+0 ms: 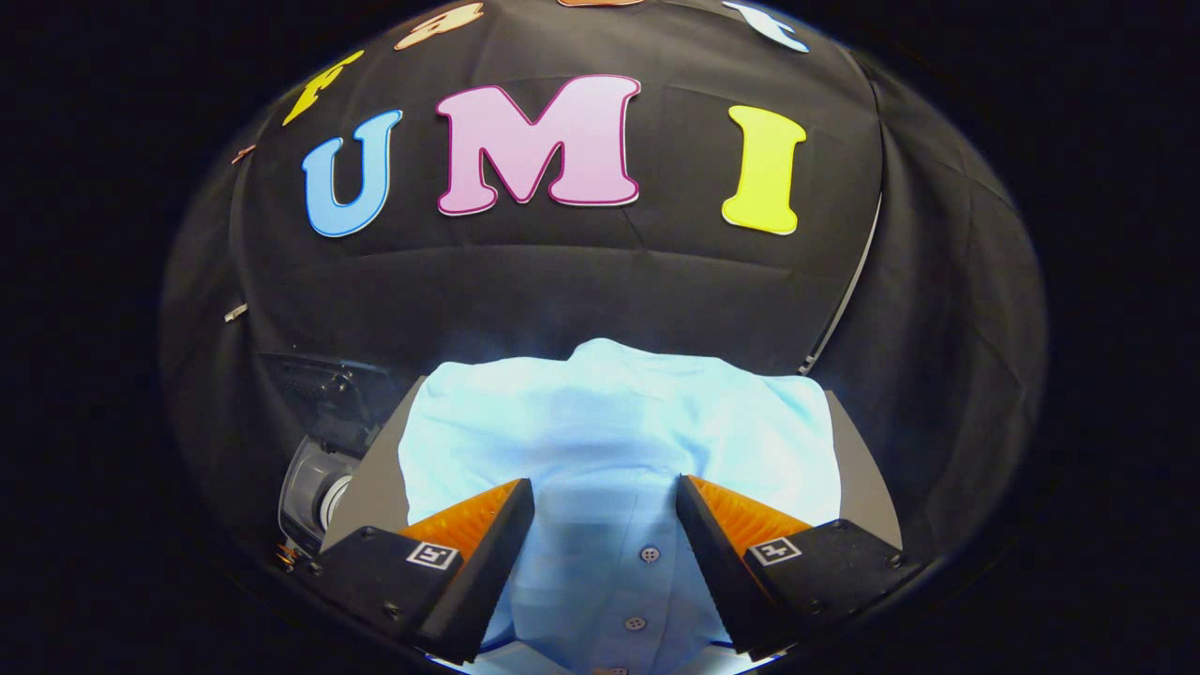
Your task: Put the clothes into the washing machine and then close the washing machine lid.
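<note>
Gripper (605,525) fingers stand well apart with nothing pressed between them, hovering over a light blue shirt (609,431) spread on a grey surface (370,487). Its button placket runs from 6 o'clock between the fingers toward 12, so the long axis points straight ahead, the collar end probably farthest. At 9 o'clock sits a dark grey appliance (314,469), possibly the washing machine.
</note>
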Tool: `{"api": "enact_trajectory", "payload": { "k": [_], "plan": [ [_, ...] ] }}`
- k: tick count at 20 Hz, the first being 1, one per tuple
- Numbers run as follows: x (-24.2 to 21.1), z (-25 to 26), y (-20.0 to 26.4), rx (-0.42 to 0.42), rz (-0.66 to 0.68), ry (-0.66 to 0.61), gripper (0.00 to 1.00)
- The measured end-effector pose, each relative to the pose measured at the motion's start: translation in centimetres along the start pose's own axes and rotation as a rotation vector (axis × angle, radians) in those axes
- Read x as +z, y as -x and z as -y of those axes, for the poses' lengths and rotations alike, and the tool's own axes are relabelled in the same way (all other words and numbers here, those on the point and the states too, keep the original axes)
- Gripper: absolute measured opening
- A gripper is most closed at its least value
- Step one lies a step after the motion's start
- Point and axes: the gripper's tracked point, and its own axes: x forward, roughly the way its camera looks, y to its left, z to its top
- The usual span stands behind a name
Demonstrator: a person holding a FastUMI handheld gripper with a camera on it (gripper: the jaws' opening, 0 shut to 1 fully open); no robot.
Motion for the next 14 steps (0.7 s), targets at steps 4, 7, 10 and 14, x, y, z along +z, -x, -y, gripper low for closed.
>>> {"api": "enact_trajectory", "payload": {
  "k": [4,7,10,14],
  "plan": [
    [-0.2,-0.1,-0.4,0.044,-0.027,-0.026,0.86],
    [-0.3,-0.9,-0.4,0.082,-0.027,-0.015,0.45],
    [-0.2,-1.0,0.0,0.081,-0.014,-0.003,0.27],
    [-0.5,-1.4,0.7,0.093,-0.012,-0.005,0.05]
  ]
}}
